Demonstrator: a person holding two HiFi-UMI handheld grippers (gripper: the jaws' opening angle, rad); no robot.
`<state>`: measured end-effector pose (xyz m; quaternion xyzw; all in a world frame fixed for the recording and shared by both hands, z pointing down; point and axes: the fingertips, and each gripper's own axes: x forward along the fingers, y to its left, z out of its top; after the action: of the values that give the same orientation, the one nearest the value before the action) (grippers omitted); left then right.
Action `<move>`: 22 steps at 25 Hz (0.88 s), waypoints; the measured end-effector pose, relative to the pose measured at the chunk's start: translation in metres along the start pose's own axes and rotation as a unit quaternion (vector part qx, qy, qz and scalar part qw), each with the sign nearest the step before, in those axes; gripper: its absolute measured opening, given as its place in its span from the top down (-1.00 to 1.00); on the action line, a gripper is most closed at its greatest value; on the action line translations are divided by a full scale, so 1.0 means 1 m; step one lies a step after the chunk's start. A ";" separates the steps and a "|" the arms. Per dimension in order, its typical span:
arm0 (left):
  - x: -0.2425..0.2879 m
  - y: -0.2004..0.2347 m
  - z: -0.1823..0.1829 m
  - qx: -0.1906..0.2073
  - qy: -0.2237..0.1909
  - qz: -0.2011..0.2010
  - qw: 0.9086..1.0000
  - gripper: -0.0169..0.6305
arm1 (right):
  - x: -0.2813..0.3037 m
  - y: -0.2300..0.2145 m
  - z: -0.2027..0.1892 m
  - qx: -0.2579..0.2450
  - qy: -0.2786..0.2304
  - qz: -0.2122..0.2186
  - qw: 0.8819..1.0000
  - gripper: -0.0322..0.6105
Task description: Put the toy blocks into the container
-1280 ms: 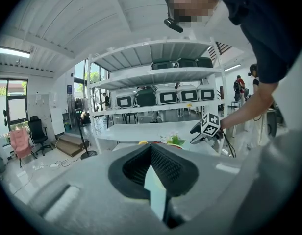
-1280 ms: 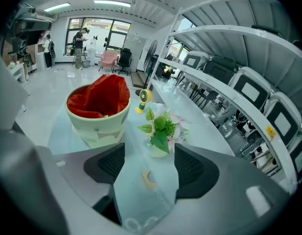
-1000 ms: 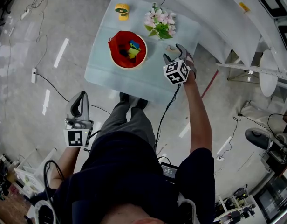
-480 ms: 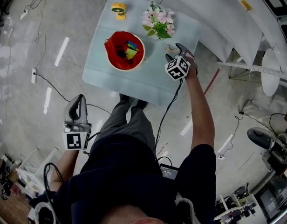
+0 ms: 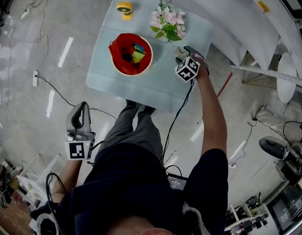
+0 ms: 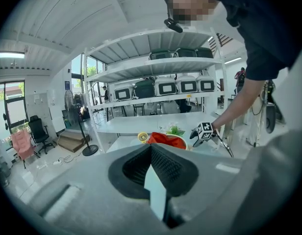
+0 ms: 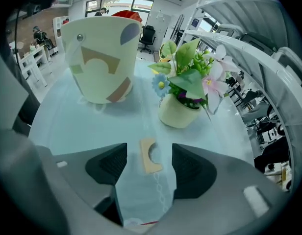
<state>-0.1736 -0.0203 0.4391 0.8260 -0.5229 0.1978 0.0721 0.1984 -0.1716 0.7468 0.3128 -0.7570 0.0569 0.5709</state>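
**A:** We had the right claw (image 7: pixel 148 163) pointing steeply down at the table (image 7: pixel 87 126). Its jaws were well apart, though they had just been closing a touch.

**B:** And we saw the flat wooden block (image 7: pixel 150 155), the one with the half-round notch, lying on the table right between them. There was a gap on either side and neither pad was touching it, so that claw had hold of nothing.

**A:** Just beyond the block we had the potted flowers (image 7: pixel 183 102) in their cream pot. To their left stood the container (image 7: pixel 99 58), a cream bucket with a red lining, well apart from the block.

**B:** From the head view we could make out toy blocks (image 5: pixel 135 52) already inside it, with yellow, blue and green showing.

**A:** And the left claw (image 6: pixel 151 151)?

**B:** We held it low by our left side, away from the table and aimed slightly downward. Its jaws were closed together with nothing between them.

**A:** A small yellow object (image 5: pixel 124 10) sat at the table's far corner, but we couldn't tell what it was.
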 end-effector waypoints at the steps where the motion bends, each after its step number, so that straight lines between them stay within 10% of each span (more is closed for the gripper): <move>1: 0.000 0.001 0.000 0.000 -0.002 0.001 1.000 0.94 | 0.003 0.000 -0.001 -0.002 0.002 0.003 1.000 0.01; 22: 0.000 0.003 -0.017 0.001 0.020 0.007 1.000 0.94 | 0.032 0.001 -0.016 -0.023 0.040 0.035 0.998 0.26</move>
<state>-0.1808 -0.0160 0.4545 0.8180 -0.5272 0.2155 0.0806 0.2058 -0.1769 0.7816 0.2700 -0.7452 0.0722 0.6054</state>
